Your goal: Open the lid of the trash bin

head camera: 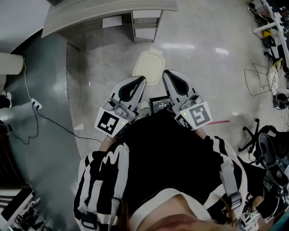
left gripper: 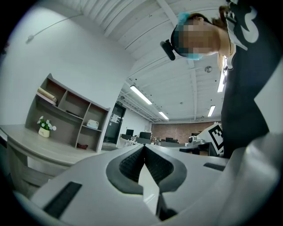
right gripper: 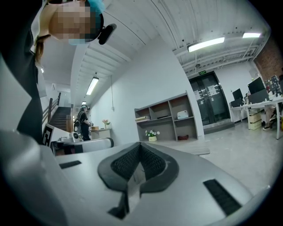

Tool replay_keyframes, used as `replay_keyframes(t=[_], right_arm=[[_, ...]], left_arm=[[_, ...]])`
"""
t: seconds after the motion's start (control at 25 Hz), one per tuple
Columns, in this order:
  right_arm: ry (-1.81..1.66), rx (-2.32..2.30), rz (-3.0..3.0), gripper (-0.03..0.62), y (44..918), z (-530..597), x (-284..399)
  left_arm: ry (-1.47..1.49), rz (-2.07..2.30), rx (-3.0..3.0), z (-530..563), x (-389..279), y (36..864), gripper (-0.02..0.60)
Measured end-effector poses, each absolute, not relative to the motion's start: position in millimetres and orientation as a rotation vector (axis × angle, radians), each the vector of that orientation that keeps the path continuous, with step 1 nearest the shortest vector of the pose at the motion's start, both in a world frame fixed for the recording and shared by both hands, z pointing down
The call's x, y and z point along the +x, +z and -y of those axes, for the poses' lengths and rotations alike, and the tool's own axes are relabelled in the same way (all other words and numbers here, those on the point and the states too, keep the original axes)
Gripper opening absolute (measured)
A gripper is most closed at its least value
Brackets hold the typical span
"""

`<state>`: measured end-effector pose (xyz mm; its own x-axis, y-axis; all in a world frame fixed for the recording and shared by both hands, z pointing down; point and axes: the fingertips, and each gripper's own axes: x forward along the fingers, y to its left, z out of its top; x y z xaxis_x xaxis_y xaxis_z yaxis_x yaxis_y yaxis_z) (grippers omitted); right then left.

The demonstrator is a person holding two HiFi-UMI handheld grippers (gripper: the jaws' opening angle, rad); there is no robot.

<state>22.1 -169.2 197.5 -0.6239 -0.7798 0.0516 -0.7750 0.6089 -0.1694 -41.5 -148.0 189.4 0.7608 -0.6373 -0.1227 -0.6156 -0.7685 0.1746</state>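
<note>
The trash bin point(head camera: 148, 66) stands on the floor ahead of me, its cream, rounded lid lying flat and closed; neither gripper view shows it. My left gripper point(head camera: 141, 82) is held close to my body, just short of the bin, jaws pressed together with nothing between them. My right gripper point(head camera: 167, 75) sits beside it, to the right of the lid, also shut and holding nothing. In the left gripper view the left gripper point(left gripper: 144, 148) points up into the room. The right gripper point(right gripper: 140, 145) in its own view does the same.
A pale wooden counter point(head camera: 108, 13) with a drawer unit point(head camera: 146, 25) stands behind the bin. A cable and power strip point(head camera: 36, 106) lie on the grey floor at left. A wire rack point(head camera: 259, 79) and chair base point(head camera: 250, 135) are at right. A shelf unit point(right gripper: 168, 117) lines the wall.
</note>
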Motion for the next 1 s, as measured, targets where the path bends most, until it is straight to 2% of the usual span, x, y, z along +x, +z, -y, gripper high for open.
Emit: replay_keyframes(t=[0.56, 1.0], right_arm=[[-0.296, -1.246, -2.859, 0.005, 199.1, 179.5, 15.6], [-0.367, -1.161, -2.911, 0.005, 219.9, 191.2, 8.8]], left_arm=[[-0.272, 1.111, 2.787, 153.4, -44.3, 189.7, 0.005], [-0.216, 1.189, 2.706, 163.6, -50.1, 220.0, 0.005]])
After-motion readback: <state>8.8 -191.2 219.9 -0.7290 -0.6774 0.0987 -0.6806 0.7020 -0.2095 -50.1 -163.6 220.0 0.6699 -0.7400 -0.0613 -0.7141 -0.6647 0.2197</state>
